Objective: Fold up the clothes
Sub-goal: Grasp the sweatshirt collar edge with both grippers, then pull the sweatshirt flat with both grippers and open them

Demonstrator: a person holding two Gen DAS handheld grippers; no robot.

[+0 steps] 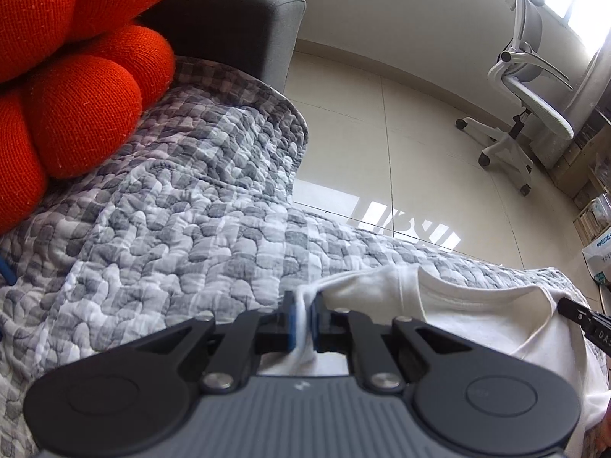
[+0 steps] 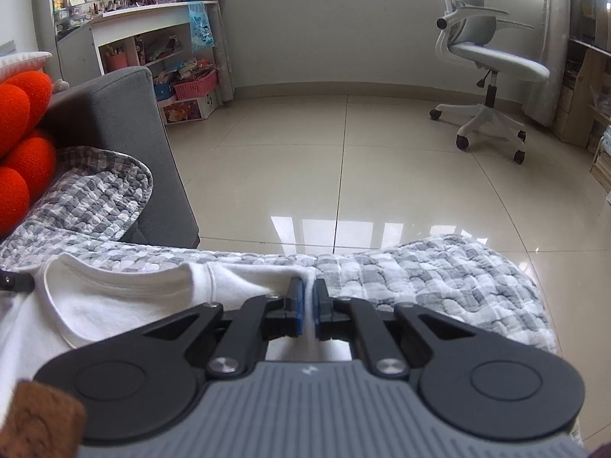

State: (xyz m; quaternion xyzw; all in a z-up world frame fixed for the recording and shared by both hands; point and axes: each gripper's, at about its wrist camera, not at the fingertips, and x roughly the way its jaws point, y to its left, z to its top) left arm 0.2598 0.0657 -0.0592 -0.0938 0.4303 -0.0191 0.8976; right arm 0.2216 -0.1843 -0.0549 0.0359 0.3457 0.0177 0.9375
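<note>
A white T-shirt (image 1: 477, 313) lies on a grey checked quilt (image 1: 172, 229) over the sofa seat, its neckline facing the floor side. My left gripper (image 1: 303, 305) is shut on a pinch of the shirt's shoulder cloth, left of the collar. In the right wrist view the same white T-shirt (image 2: 126, 301) shows its collar, and my right gripper (image 2: 309, 290) is shut on the shoulder edge to the right of it. The tip of the right gripper (image 1: 584, 320) pokes in at the right edge of the left wrist view.
A red knotted cushion (image 1: 76, 76) sits against the grey sofa arm (image 1: 236, 26) on the left. Beyond the quilt's edge (image 2: 458, 267) is tiled floor (image 2: 343, 171) with a white office chair (image 2: 492, 65). Shelves (image 2: 160, 49) with clutter stand at the back left.
</note>
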